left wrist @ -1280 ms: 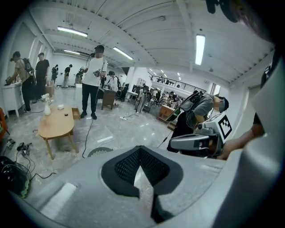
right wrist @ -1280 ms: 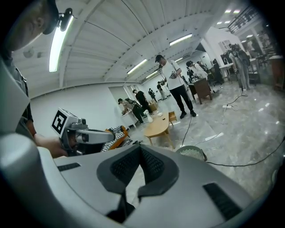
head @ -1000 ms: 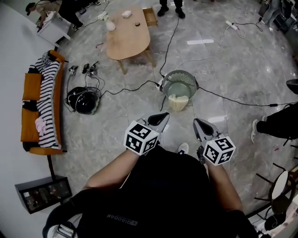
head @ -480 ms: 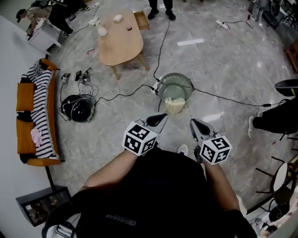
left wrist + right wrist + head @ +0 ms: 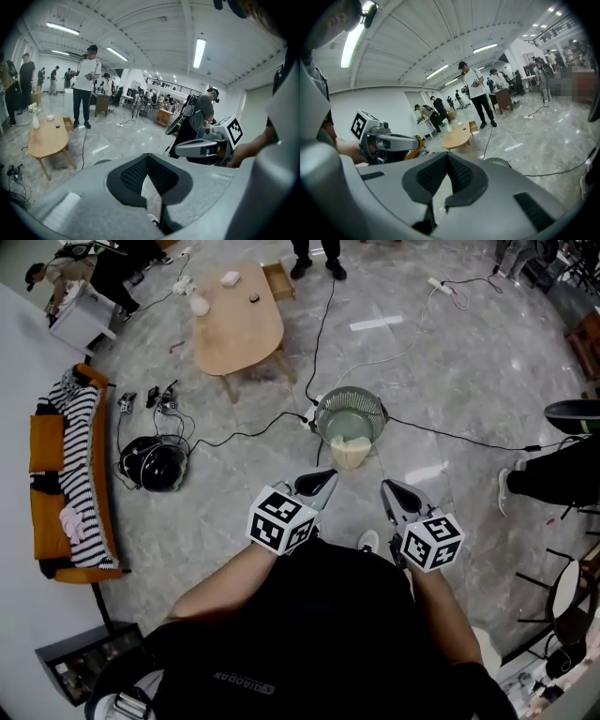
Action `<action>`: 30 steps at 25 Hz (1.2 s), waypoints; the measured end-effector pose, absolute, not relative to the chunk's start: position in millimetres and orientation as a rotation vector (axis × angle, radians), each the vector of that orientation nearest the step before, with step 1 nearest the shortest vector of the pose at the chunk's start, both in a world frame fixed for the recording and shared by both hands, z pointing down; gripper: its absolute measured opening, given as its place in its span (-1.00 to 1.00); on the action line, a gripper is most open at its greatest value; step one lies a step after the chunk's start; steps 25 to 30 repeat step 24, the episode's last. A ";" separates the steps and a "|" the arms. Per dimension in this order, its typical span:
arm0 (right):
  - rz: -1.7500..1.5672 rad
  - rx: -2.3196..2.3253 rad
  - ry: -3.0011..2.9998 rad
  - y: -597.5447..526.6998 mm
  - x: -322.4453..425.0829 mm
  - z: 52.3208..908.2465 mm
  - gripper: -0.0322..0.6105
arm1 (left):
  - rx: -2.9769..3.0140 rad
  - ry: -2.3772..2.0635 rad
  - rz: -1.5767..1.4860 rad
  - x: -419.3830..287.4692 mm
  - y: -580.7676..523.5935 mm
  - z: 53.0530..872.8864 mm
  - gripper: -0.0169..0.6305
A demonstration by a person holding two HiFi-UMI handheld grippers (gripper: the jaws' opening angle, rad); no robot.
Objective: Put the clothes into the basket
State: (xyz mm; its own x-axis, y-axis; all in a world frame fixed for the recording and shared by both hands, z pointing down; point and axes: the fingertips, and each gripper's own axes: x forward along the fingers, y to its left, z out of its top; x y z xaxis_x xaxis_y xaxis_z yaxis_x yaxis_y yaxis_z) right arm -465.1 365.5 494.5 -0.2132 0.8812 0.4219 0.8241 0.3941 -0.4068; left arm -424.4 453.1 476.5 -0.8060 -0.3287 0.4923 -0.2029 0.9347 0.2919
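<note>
**Two shut, empty grippers short of the basket on the floor**

Along the floor's point(image 5: 469, 381) left edge an orange sofa point(image 5: 42, 442) carries a black-and-white striped garment point(image 5: 82, 465) laid along it, with a small pink piece point(image 5: 73, 524) towards its near end. Just right of the sofa a black domed object point(image 5: 152, 465) lies among cables point(image 5: 244, 434), and a wooden table point(image 5: 234, 320) stands near the far edge. Mid-floor sits the round basket point(image 5: 350, 409), a cream cloth point(image 5: 347, 451) hanging over its near rim. The left gripper point(image 5: 333, 473) and right gripper point(image 5: 387, 487) point towards it without touching it. Each has its jaws pressed together on nothing.
</note>
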 end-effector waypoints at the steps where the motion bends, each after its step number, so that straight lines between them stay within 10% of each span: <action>1: 0.123 -1.453 -2.060 366.0 -464.7 494.4 -0.86 | 0.379 -2.533 -0.304 -424.5 453.5 476.6 -0.95; 30: 0.094 -1.453 -2.046 366.1 -454.2 496.9 -0.86 | 0.407 -2.527 -0.300 -419.5 448.8 474.6 -0.95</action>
